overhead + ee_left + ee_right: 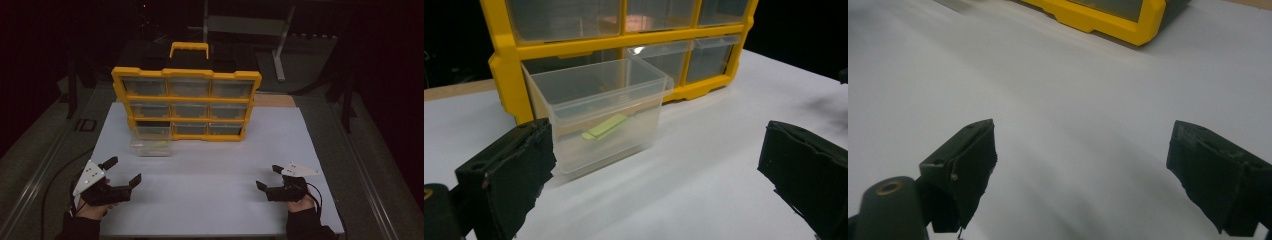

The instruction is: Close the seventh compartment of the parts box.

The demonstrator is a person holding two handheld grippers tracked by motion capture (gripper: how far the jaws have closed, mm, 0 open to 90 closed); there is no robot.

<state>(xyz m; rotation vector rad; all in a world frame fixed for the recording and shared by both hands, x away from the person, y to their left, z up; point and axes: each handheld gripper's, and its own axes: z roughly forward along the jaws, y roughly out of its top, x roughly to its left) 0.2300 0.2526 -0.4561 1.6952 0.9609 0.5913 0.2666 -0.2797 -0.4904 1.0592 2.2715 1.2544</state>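
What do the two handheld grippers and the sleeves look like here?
Both the left gripper and the right gripper are black with two blocky jaws. Each carries a pale grey three-cornered plate with small dots and trails a dark cable. The person's sleeves are dark.

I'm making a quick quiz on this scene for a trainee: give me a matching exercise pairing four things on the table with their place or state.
Things:
1. yellow organizer
2. clear drawer
3. green piece
4. left gripper

Places or states:
A. lying inside the clear drawer
B. open, holding nothing
C. standing upright at the far side of the white table
D. pulled out, resting on the table in front of the organizer's lower left slot

Pairs: 1-C, 2-D, 3-A, 4-B
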